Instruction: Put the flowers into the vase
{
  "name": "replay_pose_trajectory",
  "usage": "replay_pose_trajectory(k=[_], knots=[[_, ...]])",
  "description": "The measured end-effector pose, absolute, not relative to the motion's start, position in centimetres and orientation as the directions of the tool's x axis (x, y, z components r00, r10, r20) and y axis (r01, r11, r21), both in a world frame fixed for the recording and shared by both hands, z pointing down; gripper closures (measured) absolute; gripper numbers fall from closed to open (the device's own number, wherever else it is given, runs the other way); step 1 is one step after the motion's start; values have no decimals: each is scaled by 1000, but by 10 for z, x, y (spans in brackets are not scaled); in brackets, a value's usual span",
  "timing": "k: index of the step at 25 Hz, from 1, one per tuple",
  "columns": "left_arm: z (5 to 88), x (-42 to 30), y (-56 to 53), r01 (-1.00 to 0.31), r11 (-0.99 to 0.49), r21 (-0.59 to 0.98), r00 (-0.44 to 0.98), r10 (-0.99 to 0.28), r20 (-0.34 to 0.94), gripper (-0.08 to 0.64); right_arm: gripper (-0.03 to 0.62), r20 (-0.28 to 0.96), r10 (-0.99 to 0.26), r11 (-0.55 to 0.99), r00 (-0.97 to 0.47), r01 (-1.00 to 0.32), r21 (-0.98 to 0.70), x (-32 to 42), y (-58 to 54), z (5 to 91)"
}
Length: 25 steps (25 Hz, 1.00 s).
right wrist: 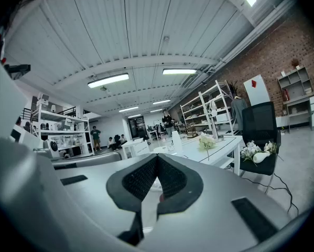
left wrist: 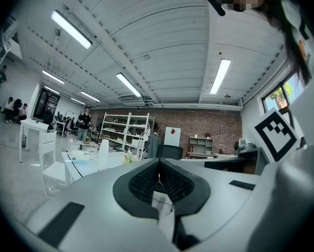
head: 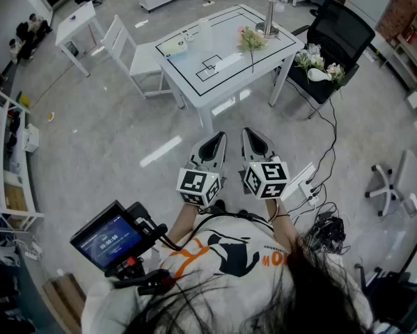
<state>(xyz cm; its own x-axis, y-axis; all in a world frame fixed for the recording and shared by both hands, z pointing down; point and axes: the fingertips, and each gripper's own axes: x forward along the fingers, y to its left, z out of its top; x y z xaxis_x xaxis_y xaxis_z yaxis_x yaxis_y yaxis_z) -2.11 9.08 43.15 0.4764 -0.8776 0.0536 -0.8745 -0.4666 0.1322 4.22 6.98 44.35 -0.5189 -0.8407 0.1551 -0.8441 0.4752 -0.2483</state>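
Jaws of left gripper (head: 214, 143) and right gripper (head: 254, 138) pressed together, empty, well apart from flower (head: 251, 39) on white table (head: 194, 82)

Bright, even light
Glare from ceiling tubes (left wrist: 71, 29) on the floor (head: 159, 150); gripper views bend hard, corners black.

Left hand-held gripper (left wrist: 158, 164) and right hand-held gripper (right wrist: 157, 159): smooth matt grey plastic shells, black ribbed pads (left wrist: 173, 185) that look rubbery. The counter (head: 194, 54) is smooth, glossy white with black lines. The floor (head: 117, 131) is polished grey with bright reflections. The chair (head: 346, 26) looks like black mesh. The far wall (left wrist: 212, 125) is rough red brick.
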Motion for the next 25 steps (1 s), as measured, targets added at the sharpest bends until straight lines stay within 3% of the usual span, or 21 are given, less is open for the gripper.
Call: replay_pose_trajectory(k=[25], knots=[[436, -48, 73, -859, -501, 99, 509, -858, 73, 549, 580, 144, -871, 420, -469, -865, -275, 21, 54, 450]])
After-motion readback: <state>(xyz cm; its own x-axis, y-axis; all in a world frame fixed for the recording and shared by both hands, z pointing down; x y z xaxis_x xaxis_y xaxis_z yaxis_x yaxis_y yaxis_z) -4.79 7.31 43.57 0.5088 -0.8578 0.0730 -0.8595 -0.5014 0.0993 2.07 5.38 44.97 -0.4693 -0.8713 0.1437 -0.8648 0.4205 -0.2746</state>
